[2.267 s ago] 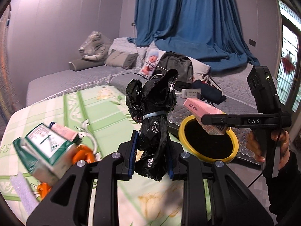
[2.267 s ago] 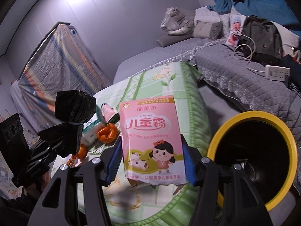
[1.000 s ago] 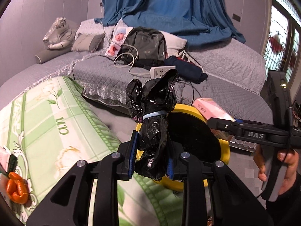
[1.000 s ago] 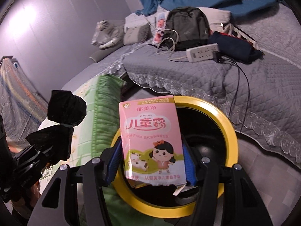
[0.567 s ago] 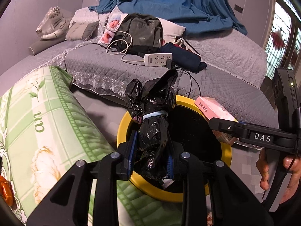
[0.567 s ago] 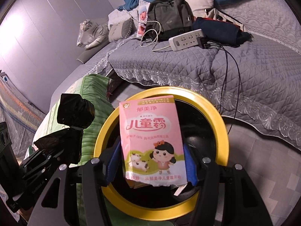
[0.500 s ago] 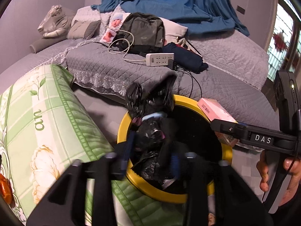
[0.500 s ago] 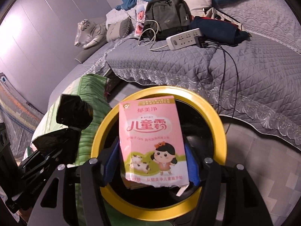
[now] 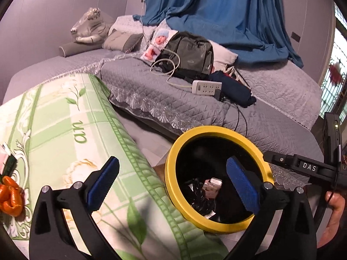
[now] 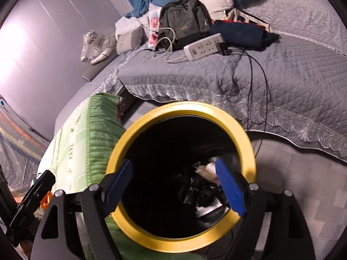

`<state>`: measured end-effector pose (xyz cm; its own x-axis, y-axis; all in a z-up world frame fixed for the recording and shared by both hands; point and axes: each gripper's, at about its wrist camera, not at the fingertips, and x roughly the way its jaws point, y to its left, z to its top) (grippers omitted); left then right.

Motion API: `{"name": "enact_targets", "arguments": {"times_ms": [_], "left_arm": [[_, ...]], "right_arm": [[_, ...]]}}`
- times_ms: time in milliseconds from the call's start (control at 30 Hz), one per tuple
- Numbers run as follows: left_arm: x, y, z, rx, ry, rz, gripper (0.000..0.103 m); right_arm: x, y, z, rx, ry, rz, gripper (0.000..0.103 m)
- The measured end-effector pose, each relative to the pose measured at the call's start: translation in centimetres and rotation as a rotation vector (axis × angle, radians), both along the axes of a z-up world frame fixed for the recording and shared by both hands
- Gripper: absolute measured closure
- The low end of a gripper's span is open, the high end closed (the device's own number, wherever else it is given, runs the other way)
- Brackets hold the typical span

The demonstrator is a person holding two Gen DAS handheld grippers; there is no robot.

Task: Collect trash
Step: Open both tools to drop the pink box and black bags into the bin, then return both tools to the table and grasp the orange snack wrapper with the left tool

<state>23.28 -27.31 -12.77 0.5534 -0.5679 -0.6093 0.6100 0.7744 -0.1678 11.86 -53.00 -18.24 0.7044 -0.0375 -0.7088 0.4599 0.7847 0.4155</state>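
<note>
both my left claw and right claw gape empty over the yellow bin; withdraw upward, clearing its rim, before seeking the orange scrap.

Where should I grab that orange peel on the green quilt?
Take the orange peel across its curled, humped middle, coming straight down from above with the left tongs, now open. It lies low on the quilt, so a side approach would likely snag fabric.
</note>
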Motion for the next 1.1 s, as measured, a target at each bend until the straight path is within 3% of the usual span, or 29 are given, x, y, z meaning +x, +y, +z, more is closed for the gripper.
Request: {"name": "enact_targets", "arguments": {"times_ms": [267, 500, 633, 767, 933, 1100], "left_arm": [[-1.5, 6.2, 3.6, -0.071, -0.074, 0.03, 0.008], [-3.8, 15.3, 5.4, -0.055, -0.169, 0.139, 0.008], [-6.3, 21.9, 5.1, -0.023, -0.203, 0.239, 0.008], [-9.3, 27.3, 3.8, 0.069, -0.234, 0.338, 0.008], [-11.9, 33.8, 1.4, 0.148, -0.157, 0.438, 0.008], [-12.3, 37.9, -1.6, 0.141, -0.049, 0.511, 0.008]], "right_arm": [[1.1, 4.5, 2.9, -0.03, -0.063, 0.103, 0.026], [3.2, 11.2, 4.5, -0.053, -0.117, 0.278, 0.026], [4.8, 15.4, 5.0, -0.06, -0.135, 0.389, 0.026], [6.5, 19.4, 5.2, -0.079, -0.135, 0.489, 0.026], [7.7, 24.0, 5.6, -0.083, -0.137, 0.587, 0.026], [8.3, 27.0, 5.8, -0.101, -0.131, 0.642, 0.026]]}}
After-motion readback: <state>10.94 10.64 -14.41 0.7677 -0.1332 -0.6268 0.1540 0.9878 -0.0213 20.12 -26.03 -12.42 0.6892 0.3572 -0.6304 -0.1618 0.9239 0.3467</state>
